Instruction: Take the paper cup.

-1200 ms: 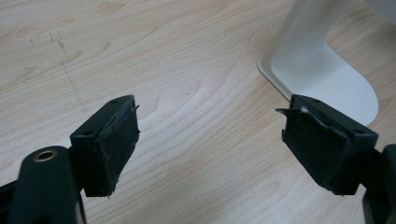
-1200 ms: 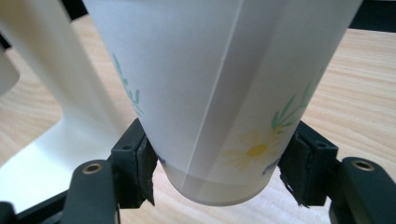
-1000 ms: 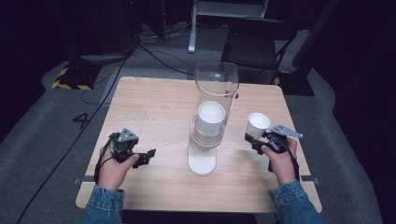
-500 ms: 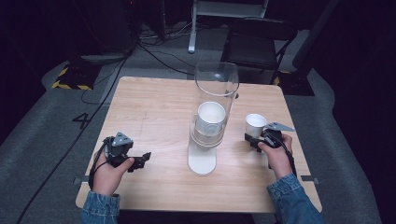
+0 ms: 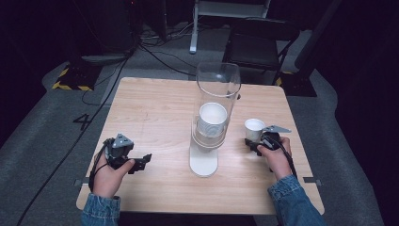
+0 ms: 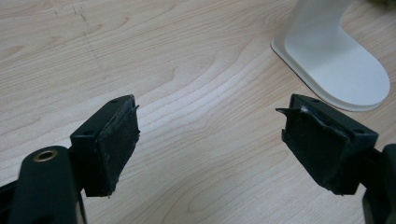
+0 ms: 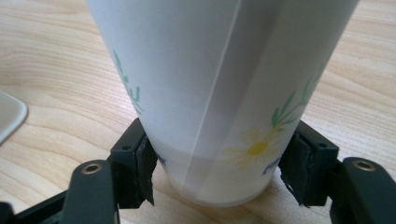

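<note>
I have the right gripper (image 5: 254,143) at about four o'clock on the table (image 5: 155,108), its jaws set on either side of a white paper cup (image 5: 254,127) that stands upright on the wood. In the right gripper view the cup (image 7: 219,93), printed with a daisy and green stems, sits between my two pads (image 7: 145,170) low on its wall, close to its base; the left pad touches the paper, while at the right pad I cannot tell if there is contact or a sliver of gap, so whether I am truly pinching it I cannot say. Just at the cup's nine o'clock rises the clear tube dispenser (image 5: 215,108) on its white foot (image 5: 203,162), with a stack of cups (image 5: 211,120) inside; it stands between my two hands, and a corner of that foot (image 7: 9,116) shows at the edge of the right gripper view. The left gripper (image 5: 141,162) rests at about eight o'clock, well apart from the cup, its jaws spread wide over bare wood with nothing between them; the left gripper view shows the dispenser foot (image 6: 336,60) ahead at two o'clock. Beyond the table's twelve o'clock edge stand a dark chair (image 5: 259,47) and loose cables (image 5: 155,44) on the floor.
</note>
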A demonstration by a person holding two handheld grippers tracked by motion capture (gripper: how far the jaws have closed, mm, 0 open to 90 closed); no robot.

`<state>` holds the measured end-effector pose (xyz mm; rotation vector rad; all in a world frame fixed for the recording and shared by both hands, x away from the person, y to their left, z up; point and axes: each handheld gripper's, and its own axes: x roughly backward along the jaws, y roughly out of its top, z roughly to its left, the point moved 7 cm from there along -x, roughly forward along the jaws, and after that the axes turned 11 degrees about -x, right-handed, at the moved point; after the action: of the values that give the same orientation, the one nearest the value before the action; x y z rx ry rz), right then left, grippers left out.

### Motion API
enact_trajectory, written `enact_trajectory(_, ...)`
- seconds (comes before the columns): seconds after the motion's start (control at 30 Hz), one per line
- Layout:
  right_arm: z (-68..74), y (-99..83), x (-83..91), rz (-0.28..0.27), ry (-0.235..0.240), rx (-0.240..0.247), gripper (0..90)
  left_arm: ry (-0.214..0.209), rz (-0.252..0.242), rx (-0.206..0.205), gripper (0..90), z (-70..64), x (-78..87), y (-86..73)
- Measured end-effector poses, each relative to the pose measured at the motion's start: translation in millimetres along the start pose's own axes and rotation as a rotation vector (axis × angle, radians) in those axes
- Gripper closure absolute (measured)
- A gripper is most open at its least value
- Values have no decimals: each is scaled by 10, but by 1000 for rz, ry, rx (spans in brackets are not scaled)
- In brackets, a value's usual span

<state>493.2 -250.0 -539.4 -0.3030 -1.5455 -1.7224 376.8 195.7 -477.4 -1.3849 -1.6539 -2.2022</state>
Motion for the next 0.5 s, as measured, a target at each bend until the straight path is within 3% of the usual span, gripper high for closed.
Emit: enact_trajectory(0.5,-19,-68,-34,18,-19,18,350,-7,3,-5,186,-3,-22,10)
